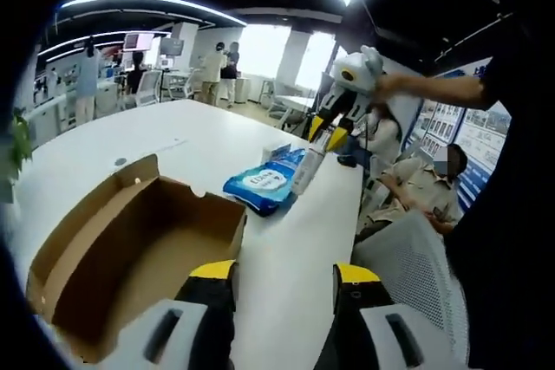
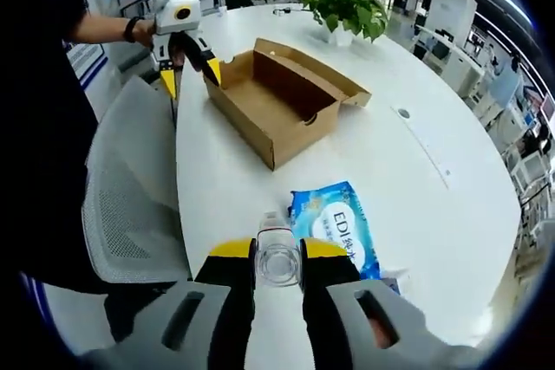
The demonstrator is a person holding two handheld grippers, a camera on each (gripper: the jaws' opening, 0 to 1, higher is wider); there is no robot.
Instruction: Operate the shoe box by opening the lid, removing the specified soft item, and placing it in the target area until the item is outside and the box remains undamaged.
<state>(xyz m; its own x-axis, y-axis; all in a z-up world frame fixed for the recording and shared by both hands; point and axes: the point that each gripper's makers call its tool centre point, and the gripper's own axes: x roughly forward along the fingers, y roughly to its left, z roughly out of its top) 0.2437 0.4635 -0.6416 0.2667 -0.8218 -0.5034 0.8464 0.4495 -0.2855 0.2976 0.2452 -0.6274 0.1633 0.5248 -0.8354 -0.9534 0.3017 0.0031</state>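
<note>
Open brown cardboard shoe box [image 2: 282, 97] on a smooth white surface [image 2: 416, 179]. Right gripper [image 2: 278, 259] pinches a clear plastic bottle [image 2: 277, 253] beside a glossy blue wipes pack [image 2: 338, 227]; left gripper [image 1: 284, 276] spread.

Bright ceiling strips, window glare, fisheye-warped edges.

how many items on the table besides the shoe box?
3 visible: a blue wet wipes pack lying flat, a clear plastic bottle clamped in the right gripper, and a potted plant at the far edge. The box looks empty.
</note>
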